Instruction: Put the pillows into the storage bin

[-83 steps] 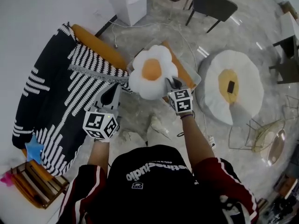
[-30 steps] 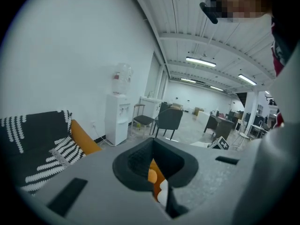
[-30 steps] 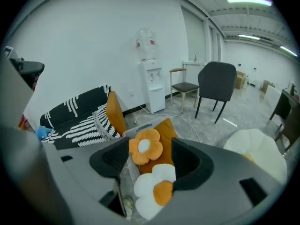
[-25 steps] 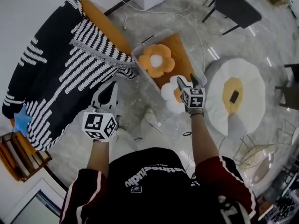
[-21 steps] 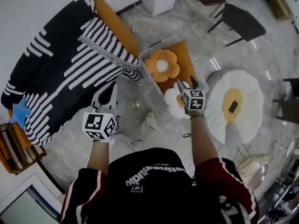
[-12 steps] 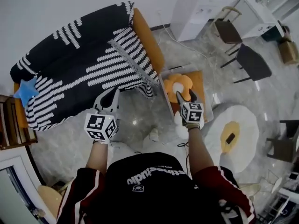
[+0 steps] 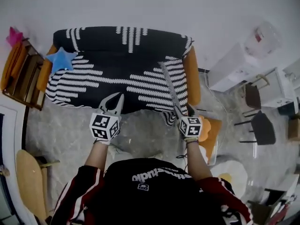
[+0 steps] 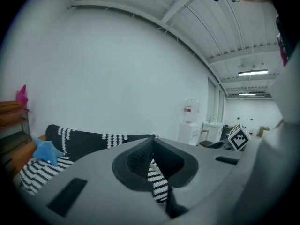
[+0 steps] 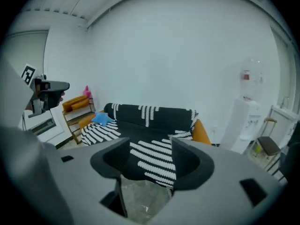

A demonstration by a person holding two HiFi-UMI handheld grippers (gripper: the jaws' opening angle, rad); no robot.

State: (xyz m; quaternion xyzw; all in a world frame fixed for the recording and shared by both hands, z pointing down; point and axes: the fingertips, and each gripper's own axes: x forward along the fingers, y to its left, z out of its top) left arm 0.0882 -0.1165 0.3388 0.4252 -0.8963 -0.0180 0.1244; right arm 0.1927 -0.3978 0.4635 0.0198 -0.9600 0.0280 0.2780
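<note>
A blue star pillow (image 7: pixel 61 60) lies at the left end of the sofa (image 7: pixel 122 64), which is draped in a black-and-white striped blanket. It also shows in the left gripper view (image 8: pixel 44 150) and the right gripper view (image 9: pixel 101 118). My left gripper (image 7: pixel 117 97) hangs in front of the sofa, tips together, holding nothing (image 8: pixel 151 142). The right gripper (image 7: pixel 183 108) is open and empty (image 9: pixel 151 146); its jaws have just closed a little. Behind it on the floor stands the clear storage bin (image 7: pixel 212 149) with an orange flower pillow (image 7: pixel 205 129) inside.
A wooden shelf (image 7: pixel 21 74) with a pink item (image 7: pixel 13 34) stands left of the sofa. A white water dispenser (image 7: pixel 234 69) and dark chairs (image 7: pixel 260 128) are on the right. A round wooden piece (image 7: pixel 30 177) sits low on the left.
The white egg pillow left my right gripper and went to the bin. Both grippers swung away from the bin and now face the sofa; the bin has slid to the right behind the right gripper.
</note>
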